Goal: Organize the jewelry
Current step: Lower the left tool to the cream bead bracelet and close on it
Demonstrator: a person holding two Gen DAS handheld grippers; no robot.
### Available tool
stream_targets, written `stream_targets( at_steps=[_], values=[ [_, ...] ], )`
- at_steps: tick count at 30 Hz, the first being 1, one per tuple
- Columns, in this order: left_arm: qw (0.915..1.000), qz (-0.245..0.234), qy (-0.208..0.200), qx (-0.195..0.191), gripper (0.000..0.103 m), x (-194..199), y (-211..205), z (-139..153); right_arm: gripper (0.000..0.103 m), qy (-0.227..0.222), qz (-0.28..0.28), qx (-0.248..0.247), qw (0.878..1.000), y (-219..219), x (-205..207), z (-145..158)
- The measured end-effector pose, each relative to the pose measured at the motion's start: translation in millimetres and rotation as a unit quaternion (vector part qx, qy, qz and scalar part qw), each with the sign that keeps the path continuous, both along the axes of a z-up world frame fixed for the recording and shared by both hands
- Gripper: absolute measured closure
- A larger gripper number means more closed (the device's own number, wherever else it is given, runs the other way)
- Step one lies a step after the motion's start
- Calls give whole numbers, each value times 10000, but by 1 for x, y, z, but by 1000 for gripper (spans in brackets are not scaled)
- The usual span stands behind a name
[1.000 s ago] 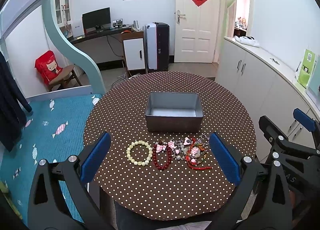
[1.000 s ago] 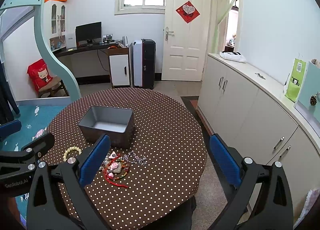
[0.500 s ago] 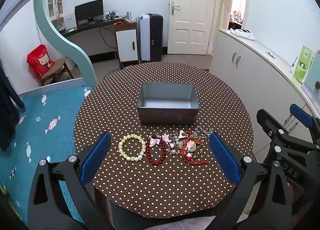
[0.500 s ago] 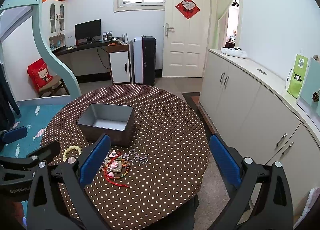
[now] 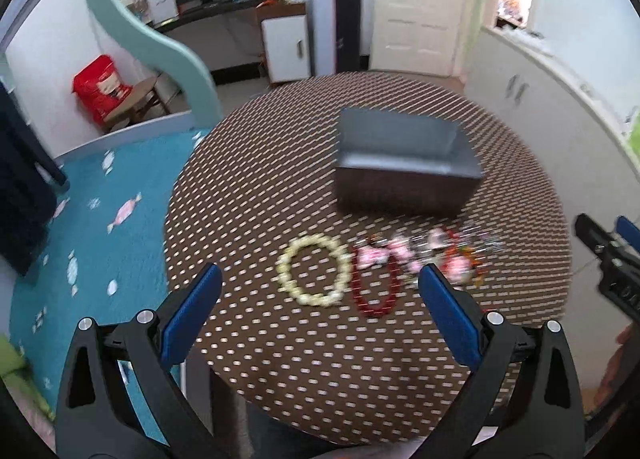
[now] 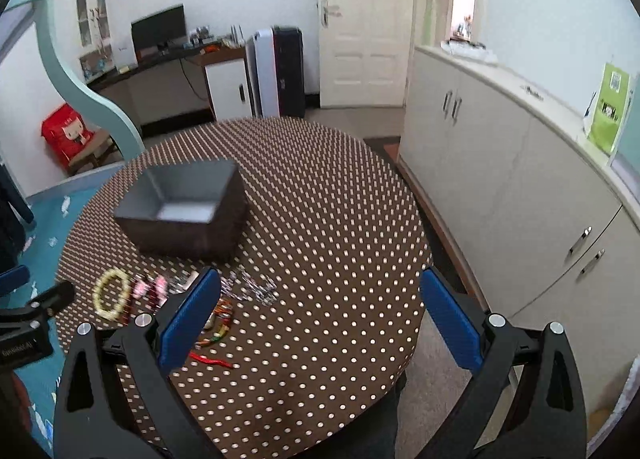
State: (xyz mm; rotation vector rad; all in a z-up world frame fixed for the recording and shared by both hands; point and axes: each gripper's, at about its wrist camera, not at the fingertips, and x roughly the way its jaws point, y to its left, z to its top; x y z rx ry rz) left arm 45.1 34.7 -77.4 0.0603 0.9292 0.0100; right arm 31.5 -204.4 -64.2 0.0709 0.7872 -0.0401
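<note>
Worktop (image 5: 256, 195): round, brown cloth w/ white dots, carrying everything below.
Grey box (image 5: 404, 163): sitting open-topped near worktop centre; inside showing nothing in right wrist view (image 6: 182, 207).
Left gripper (image 5: 320, 323): hovering over near edge of worktop, on near side of grey box; blue fingers (image 5: 192, 315) standing wide apart, gripping nothing.
Right gripper (image 6: 320, 323): hanging to the right of grey box, near side; fingers (image 6: 450, 323) spread wide too, nothing btwn them.
Jewelry row: lying on worktop just in front of grey box, not touching it; blurred in both views.
Cream bead bracelet (image 5: 314, 275): lying flat at left end of row, front-left of grey box; also showing at (image 6: 112, 293).
Red bead bracelet (image 5: 374, 291): lying just right of cream one, touching or nearly so, can't tell.
Pink pieces (image 5: 384, 253): sitting on far part of red bracelet, toward grey box.
Mixed tangle (image 5: 464, 259): red cord, silvery chain etc., lying at right end of row; detail too blurred to sort.
</note>
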Motion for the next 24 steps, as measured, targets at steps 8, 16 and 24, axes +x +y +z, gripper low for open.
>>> stream_targets(
  at_steps=[8,16,24],
  values=[
    [9976,305,615,118,5,30,37,-53,7,673,69,50,9977,-2,30,-38],
    [9937,586,951,75,6,60,65,-82,7,1033,106,-103,9945,1,52,-61],
    [9913,350,1250,-193,47,80,75,-91,7,1125,421,-69,9927,11,84,-72]
  ],
)
